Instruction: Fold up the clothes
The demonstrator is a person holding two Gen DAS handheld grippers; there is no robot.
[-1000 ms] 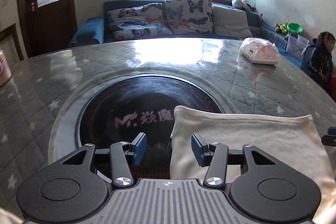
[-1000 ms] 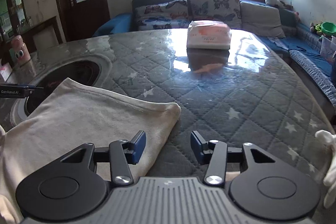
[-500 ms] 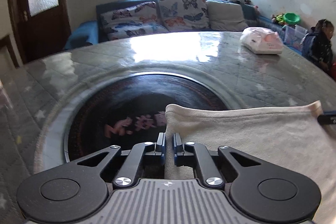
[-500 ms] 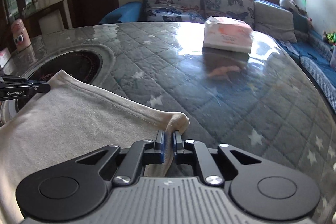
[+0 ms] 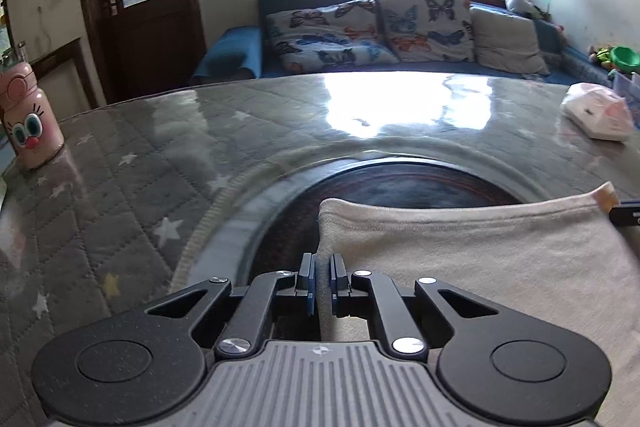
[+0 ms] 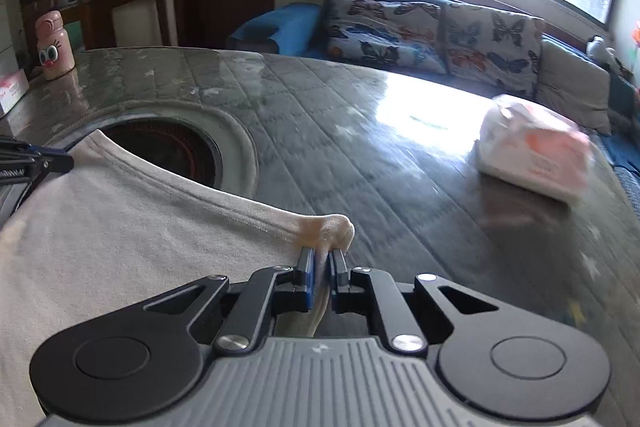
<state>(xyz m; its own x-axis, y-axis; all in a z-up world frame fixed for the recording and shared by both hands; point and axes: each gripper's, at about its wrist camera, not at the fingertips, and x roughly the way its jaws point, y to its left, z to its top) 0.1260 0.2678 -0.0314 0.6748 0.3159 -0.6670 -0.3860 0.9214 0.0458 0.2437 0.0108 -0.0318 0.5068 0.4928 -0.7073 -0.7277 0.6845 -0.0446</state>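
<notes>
The cloth lies on the quilted counter, its far edge over the round dark inset. The left gripper has its fingers clenched on the cloth's left corner; the right gripper pinches the bunched right corner. A wrapped pack sits well apart.

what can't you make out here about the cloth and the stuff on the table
- Beige garment: its near part is hidden by the left hand-held gripper in the left wrist view, so its type is unclear.
- Pinched corner: the fabric between the pads is hidden by the right hand-held gripper in the right wrist view.
- White packet: motion-blurred, print unreadable.
- Dark round inset: partly covered by the garment.
</notes>
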